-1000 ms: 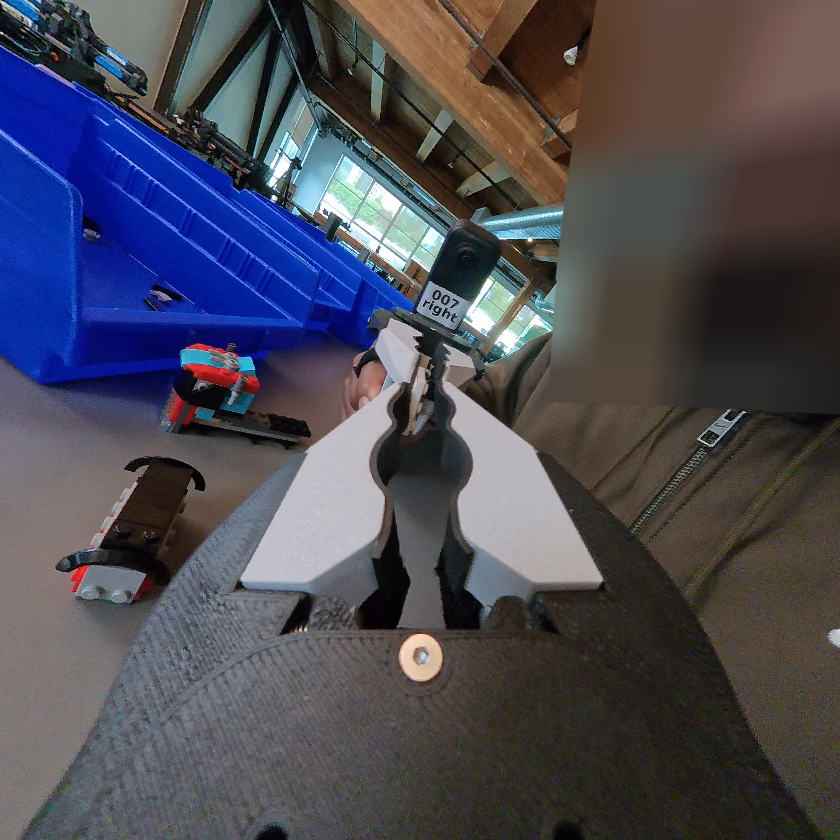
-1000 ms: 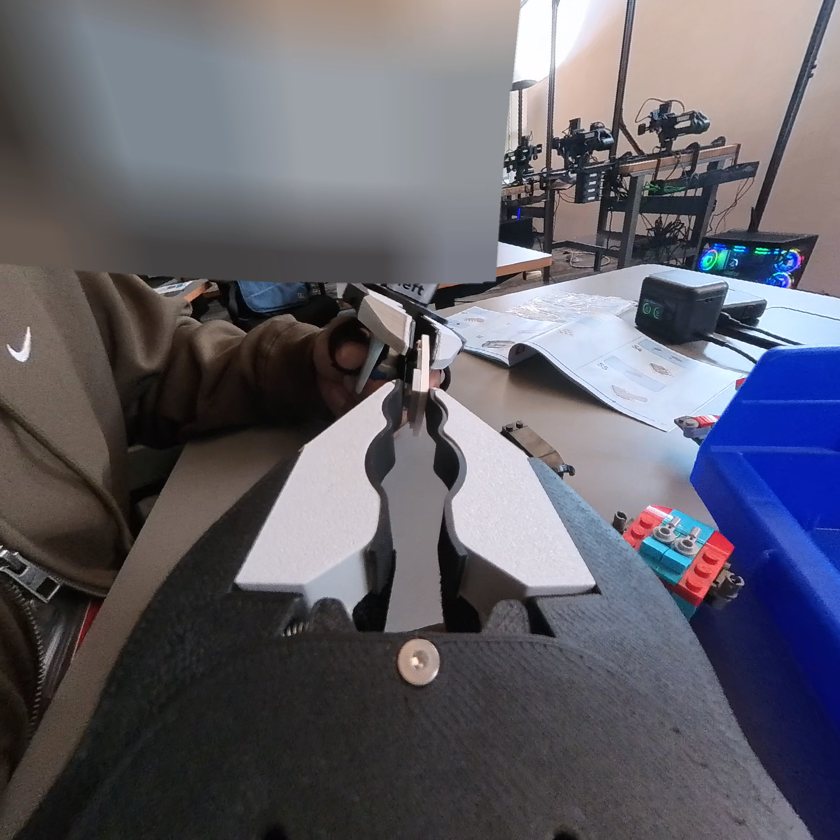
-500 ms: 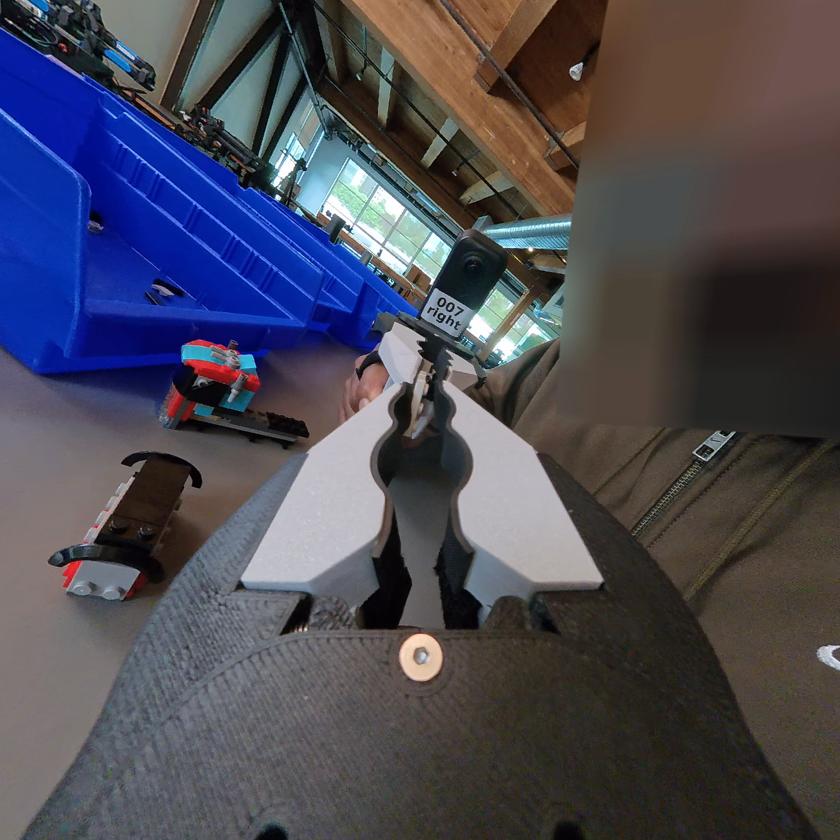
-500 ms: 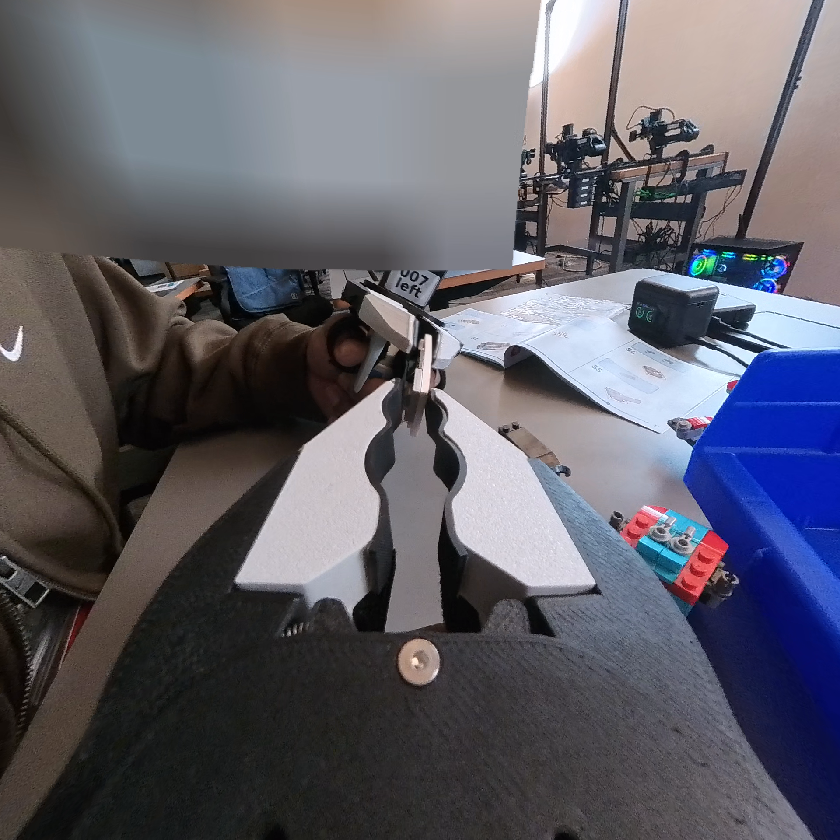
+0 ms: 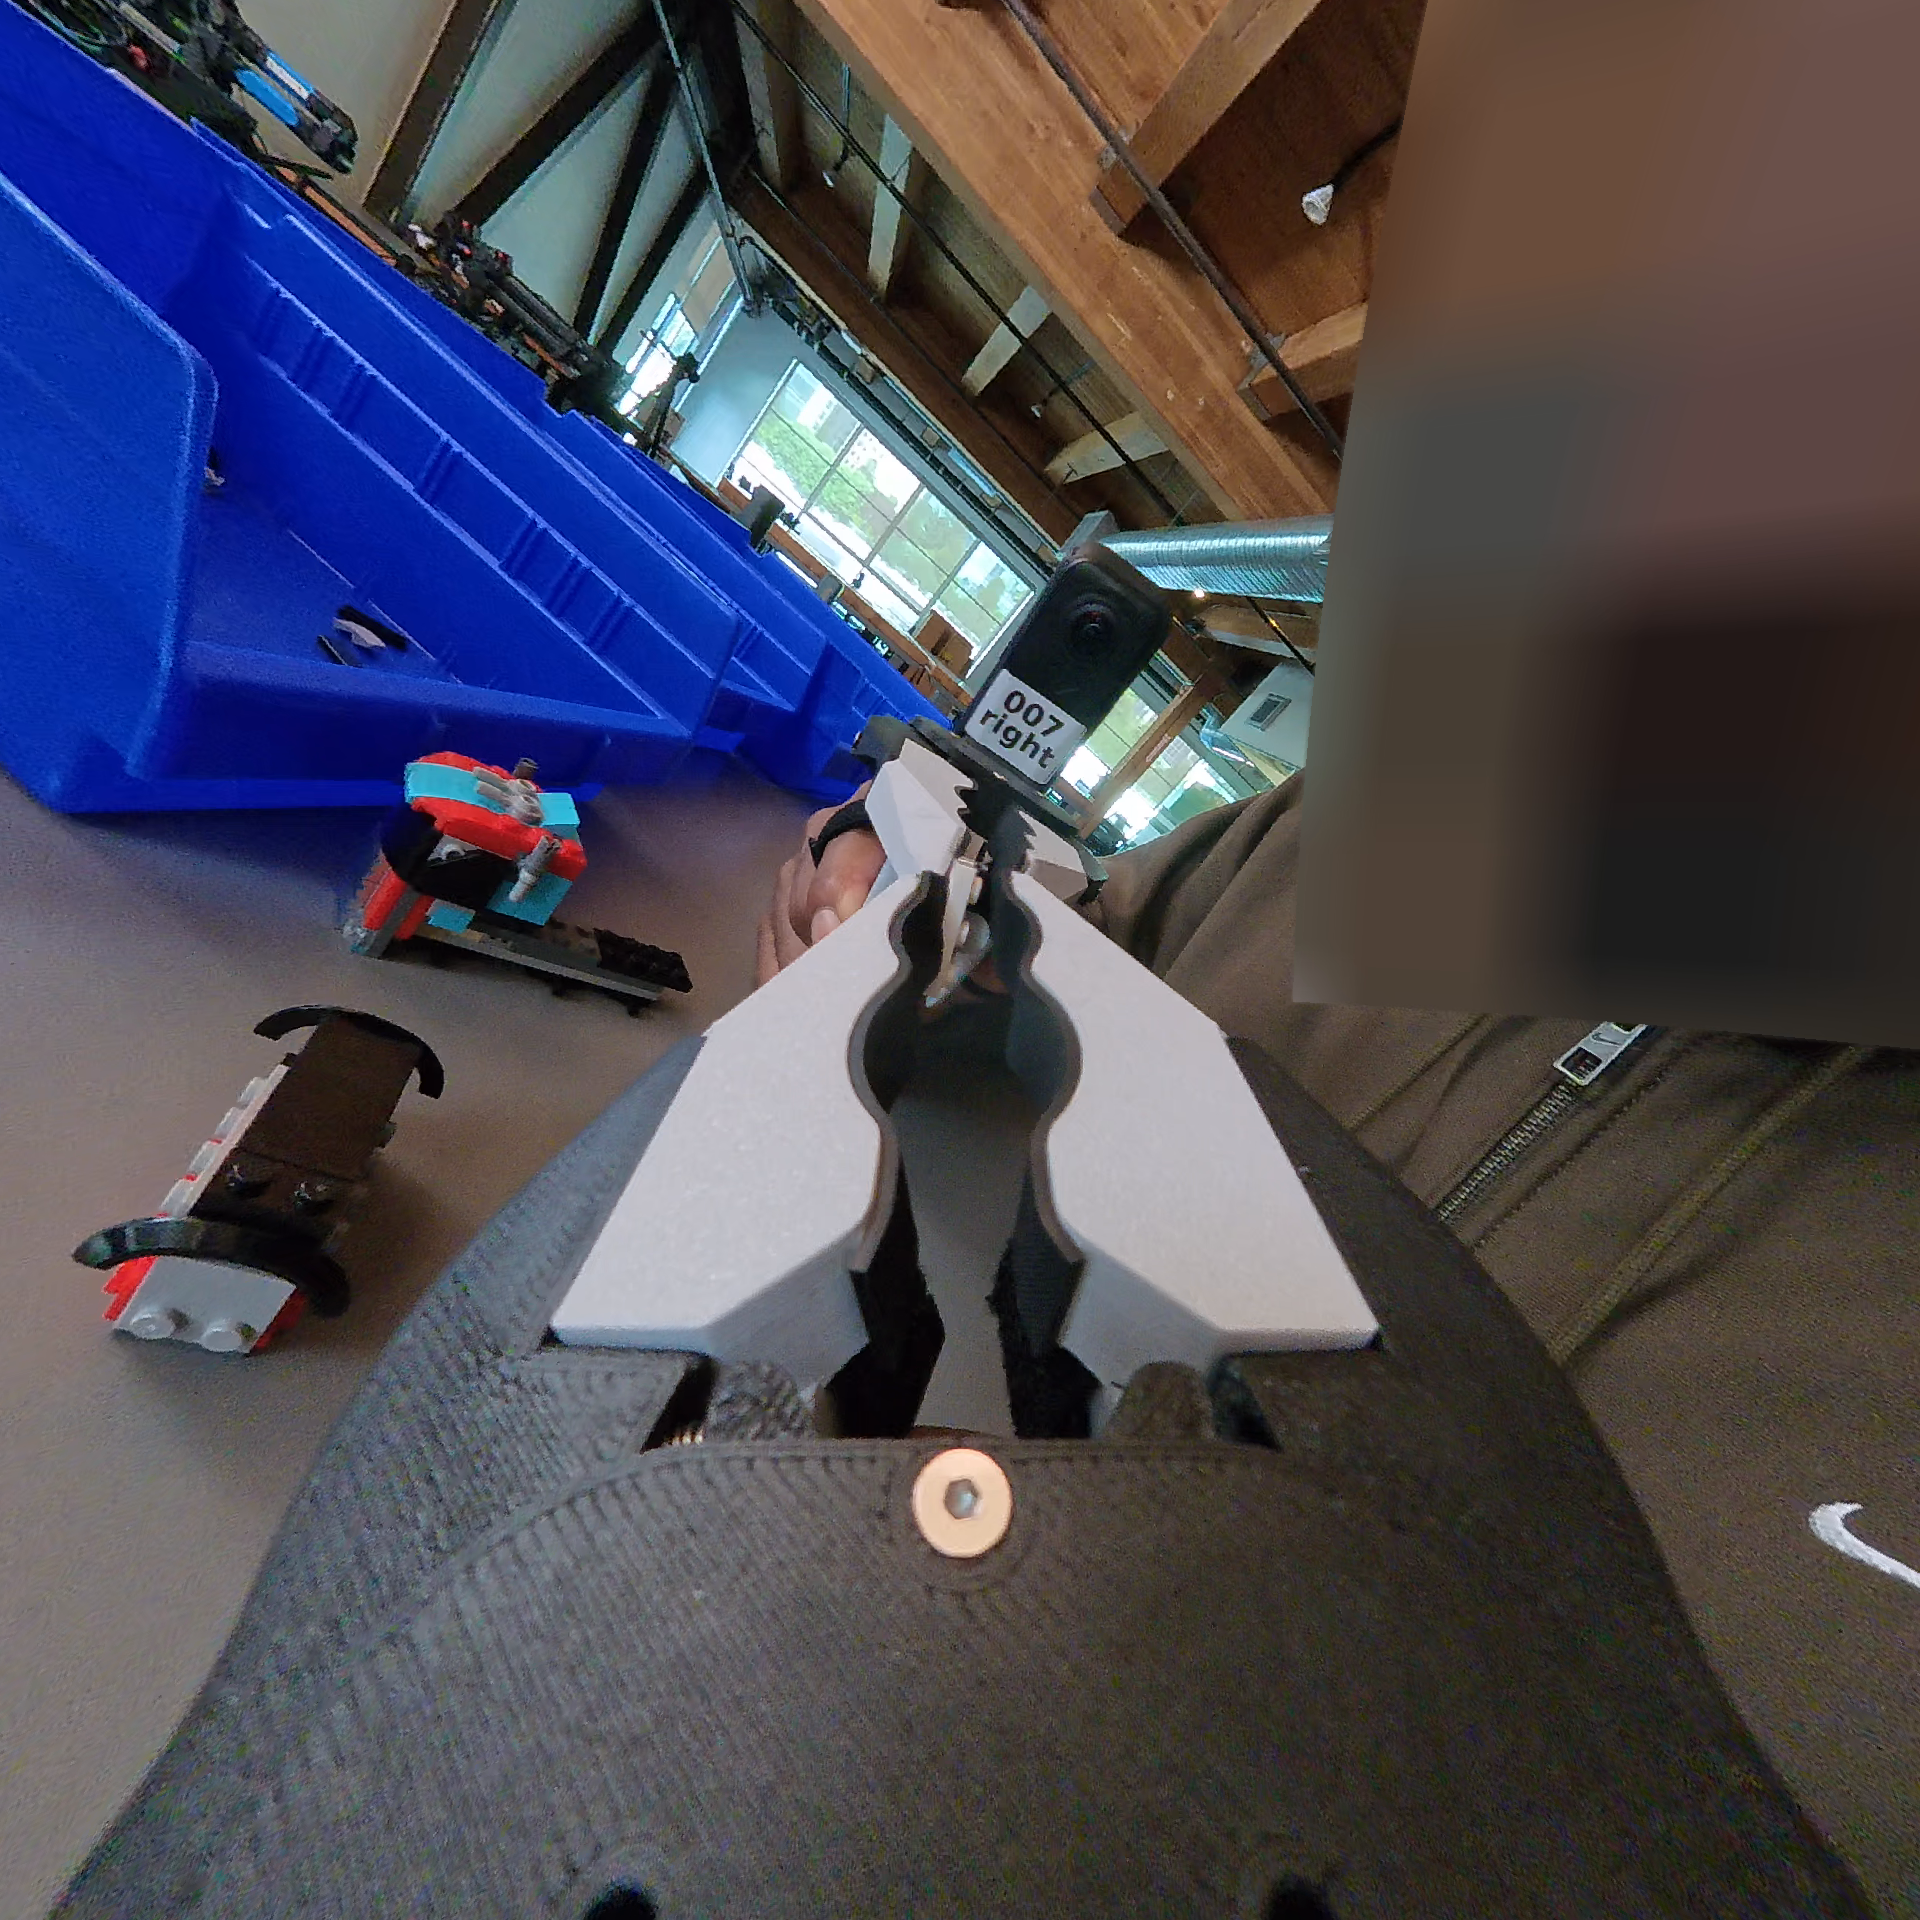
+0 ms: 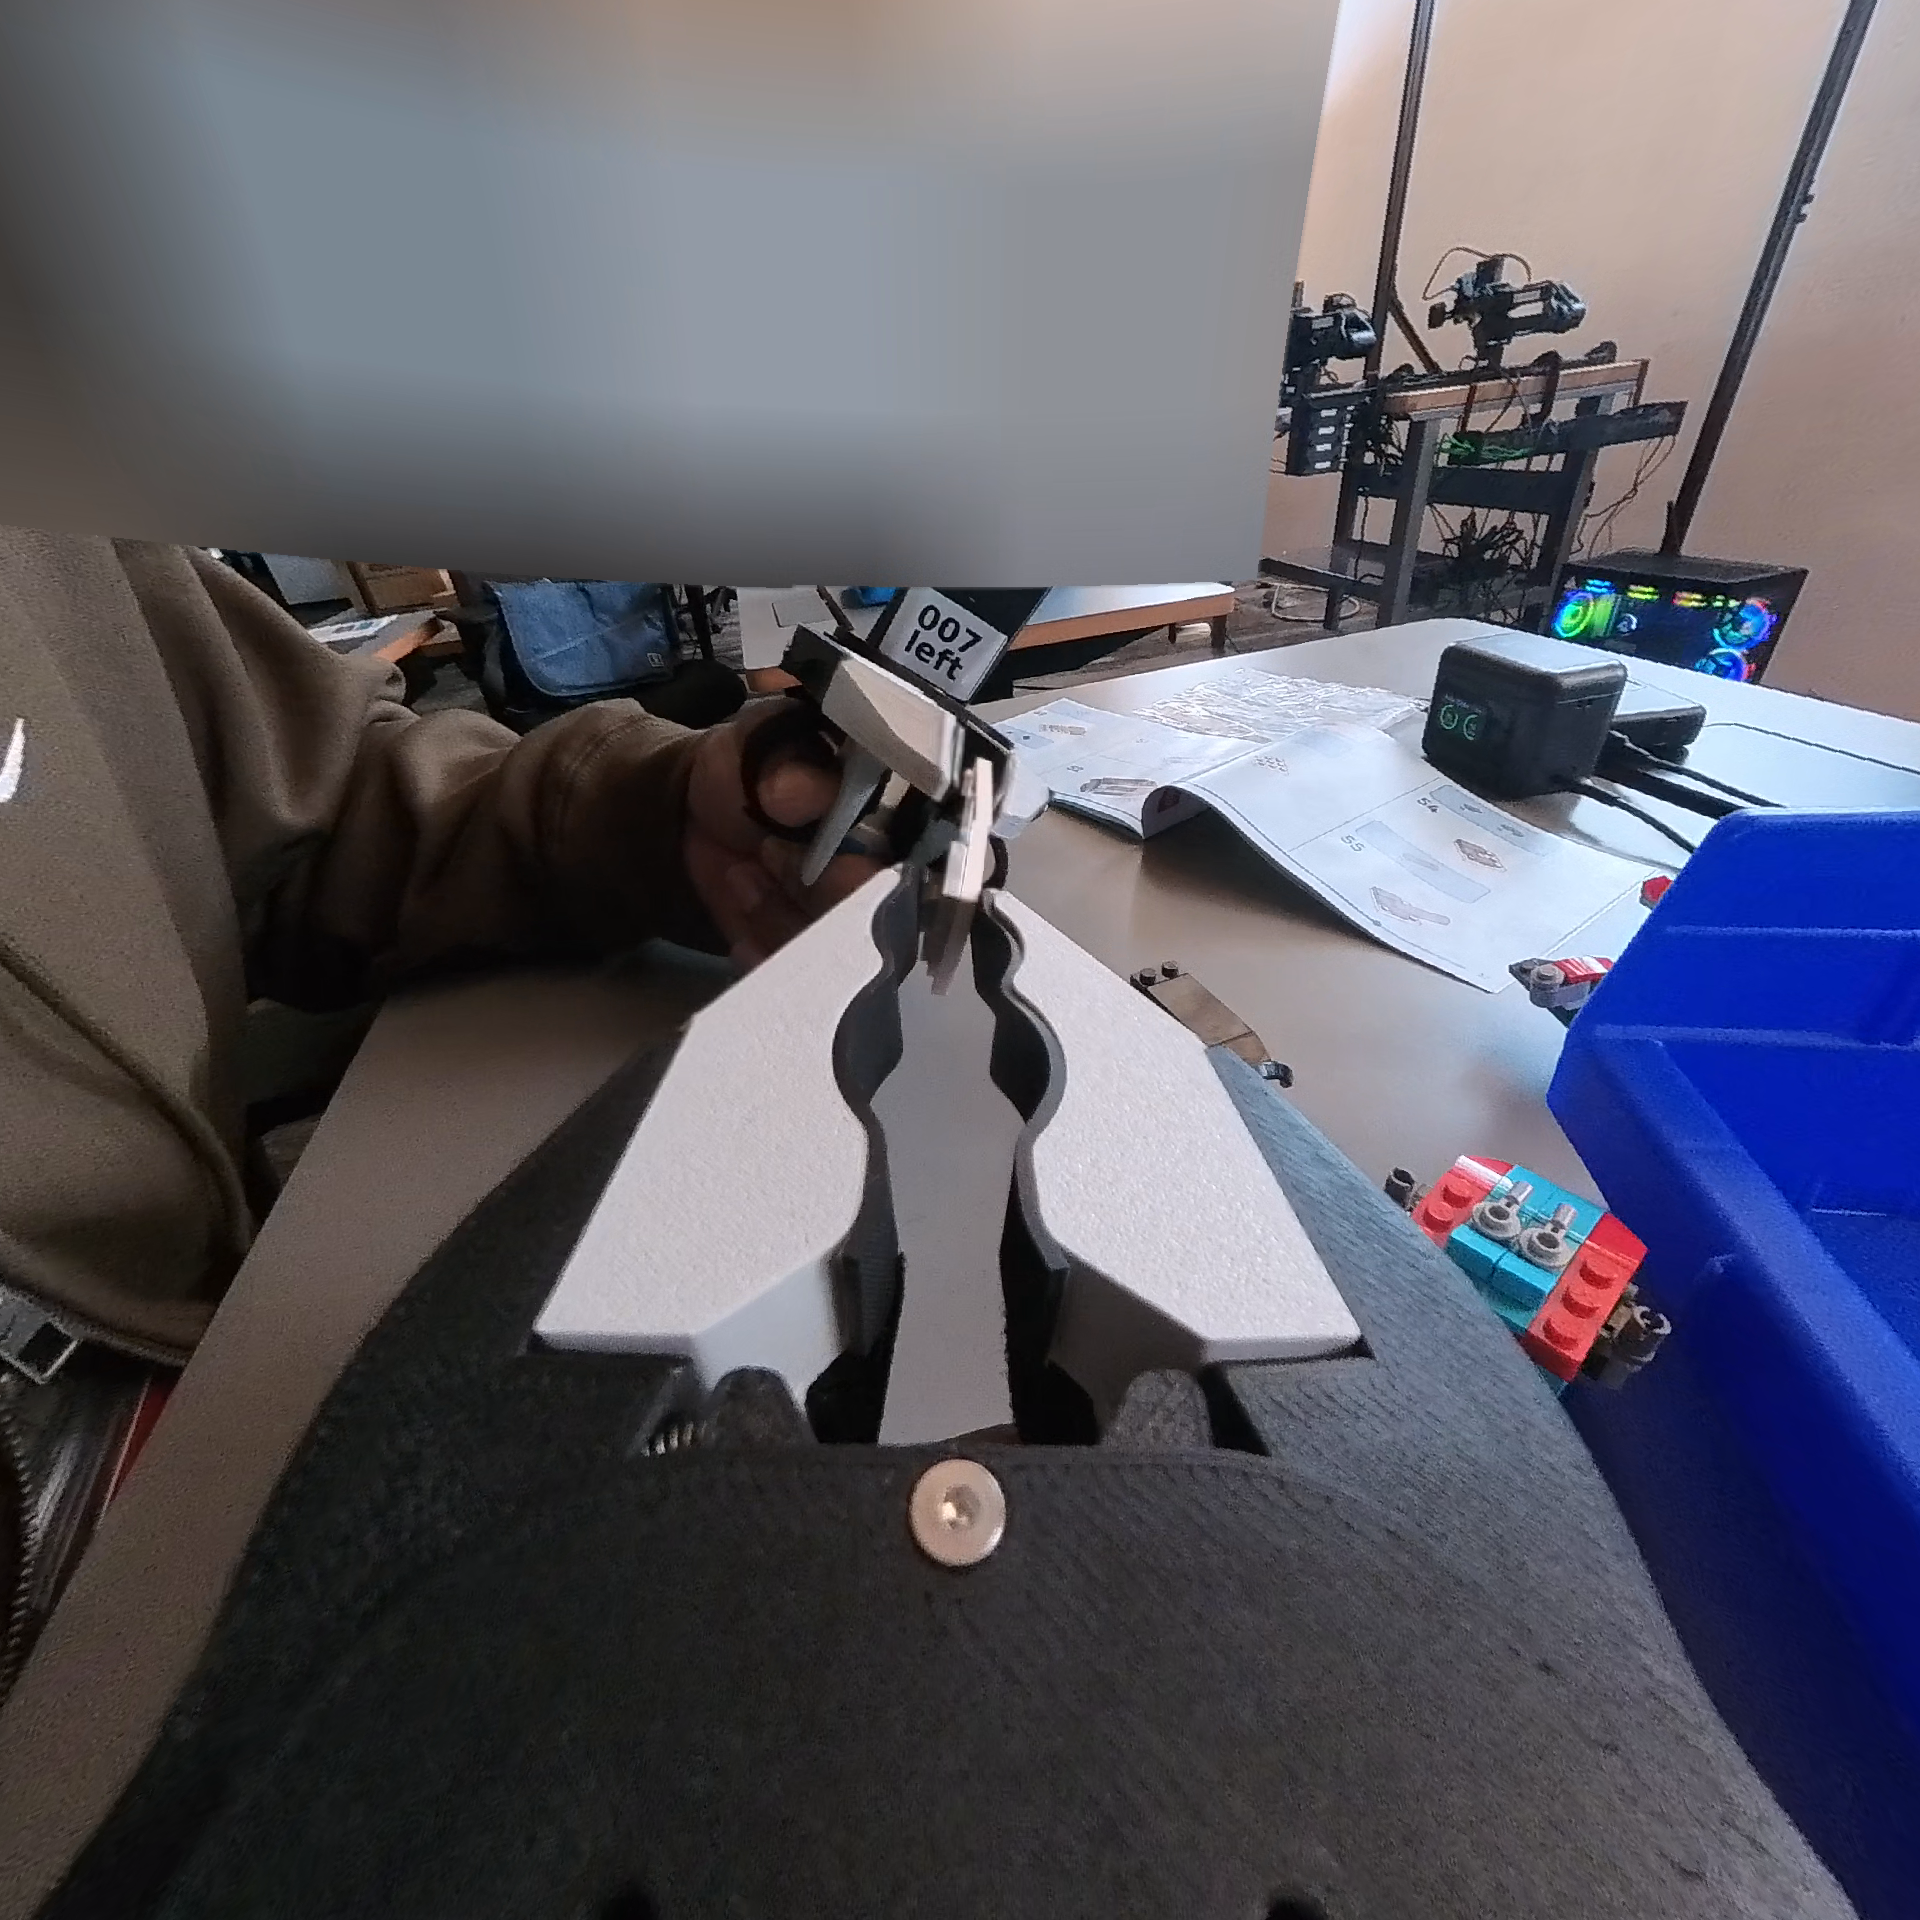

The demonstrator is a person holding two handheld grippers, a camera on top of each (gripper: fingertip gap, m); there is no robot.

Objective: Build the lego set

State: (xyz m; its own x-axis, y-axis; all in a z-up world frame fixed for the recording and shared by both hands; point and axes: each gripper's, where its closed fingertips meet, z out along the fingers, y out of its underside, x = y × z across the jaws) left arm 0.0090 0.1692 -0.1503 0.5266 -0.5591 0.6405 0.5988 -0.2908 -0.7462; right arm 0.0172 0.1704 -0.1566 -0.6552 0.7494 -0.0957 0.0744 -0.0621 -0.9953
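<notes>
My two grippers meet tip to tip above the grey table. In the left wrist view my left gripper is shut on a small light grey brick plate. The right gripper faces it and grips the same small piece from the far side. In the right wrist view my right gripper is shut on the grey plate. The left gripper holds its upper end, with a hand behind it. I cannot tell whether the piece is one plate or two pressed together.
Blue bins line the table's far side, and one shows in the right wrist view. A red and teal brick build and a black, red and grey build lie on the table. An open booklet, a black box and a dark plate lie farther off. The tips of both grippers are at nearly the same place.
Both grippers stayed shut on the grey piece and kept tip to tip. The pair tilted and shifted slightly, and the left gripper now sits a little higher in the right wrist view.
</notes>
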